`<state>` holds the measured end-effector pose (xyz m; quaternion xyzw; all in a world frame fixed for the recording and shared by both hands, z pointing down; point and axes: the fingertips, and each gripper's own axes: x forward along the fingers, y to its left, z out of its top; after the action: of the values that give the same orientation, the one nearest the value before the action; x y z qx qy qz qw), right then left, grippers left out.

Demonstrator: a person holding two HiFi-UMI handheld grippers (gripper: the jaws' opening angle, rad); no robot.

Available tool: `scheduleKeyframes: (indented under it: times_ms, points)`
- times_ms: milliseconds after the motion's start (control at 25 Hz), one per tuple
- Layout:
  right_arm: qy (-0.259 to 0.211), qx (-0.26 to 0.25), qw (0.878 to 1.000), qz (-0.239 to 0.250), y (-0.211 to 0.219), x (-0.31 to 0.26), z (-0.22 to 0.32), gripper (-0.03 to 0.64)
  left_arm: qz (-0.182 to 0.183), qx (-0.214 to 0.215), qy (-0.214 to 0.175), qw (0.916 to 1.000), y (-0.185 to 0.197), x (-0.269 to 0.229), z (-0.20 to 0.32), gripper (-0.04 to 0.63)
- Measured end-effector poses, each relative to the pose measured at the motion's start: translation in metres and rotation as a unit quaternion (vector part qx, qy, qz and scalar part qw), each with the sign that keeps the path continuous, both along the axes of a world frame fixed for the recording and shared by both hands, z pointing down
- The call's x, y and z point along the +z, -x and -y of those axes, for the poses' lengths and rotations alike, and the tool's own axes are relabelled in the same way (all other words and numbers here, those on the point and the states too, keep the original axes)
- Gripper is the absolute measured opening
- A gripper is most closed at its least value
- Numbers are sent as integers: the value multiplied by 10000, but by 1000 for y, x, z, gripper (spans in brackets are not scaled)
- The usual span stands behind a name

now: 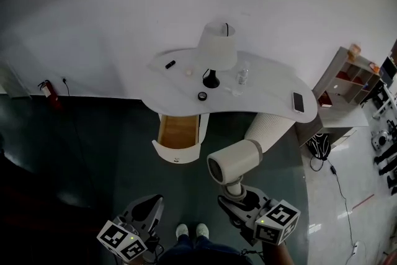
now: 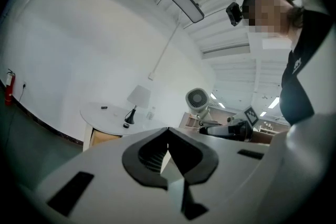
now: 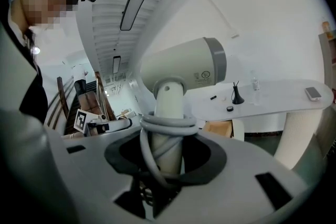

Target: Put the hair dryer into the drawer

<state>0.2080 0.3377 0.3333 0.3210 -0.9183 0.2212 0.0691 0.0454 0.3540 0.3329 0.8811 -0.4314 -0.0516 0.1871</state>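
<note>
Currently right gripper (image 1: pixel 240 197) clamps the hair dryer (image 1: pixel 234 161) handle, left gripper (image 1: pixel 151 203) closed and empty

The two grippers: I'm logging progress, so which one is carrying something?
The right gripper, shut on the cord-wrapped handle of the cream hair dryer; the left gripper has its jaws together on nothing.

Lamp (image 1: pixel 217 49) on table (image 1: pixel 267 87), drawer (image 1: pixel 178 133) under its front edge, phone (image 1: pixel 298 102) on its right end

The table (image 1: pixel 267 89) hides the back of the open drawer (image 1: pixel 178 132), and a small dark object (image 1: pixel 170 64) is unidentifiable.
</note>
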Motion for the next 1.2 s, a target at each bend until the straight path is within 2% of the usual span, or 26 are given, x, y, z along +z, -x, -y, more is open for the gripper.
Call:
scheduleKeyframes:
  times_ms: [360, 600, 760, 920, 1200]
  points:
    - [293, -455, 9985, -1, -3, 20, 6, 183, 78, -426, 75, 9990, -5, 9, 5, 15]
    - [464, -697, 9963, -183, -1, 38, 9, 183, 40, -723, 339, 9968, -1, 28, 0, 15]
    - [480, -792, 9952, -302, 6, 40, 21, 183, 49, -785, 417, 9960, 10, 32, 9, 15]
    - [440, -686, 9952, -533, 13, 45, 48, 183, -43, -818, 401, 9958, 26, 29, 38, 15]
    - [614, -419, 9944, -747, 32, 44, 87, 183, -40, -539, 340, 9980, 51, 16, 92, 15]
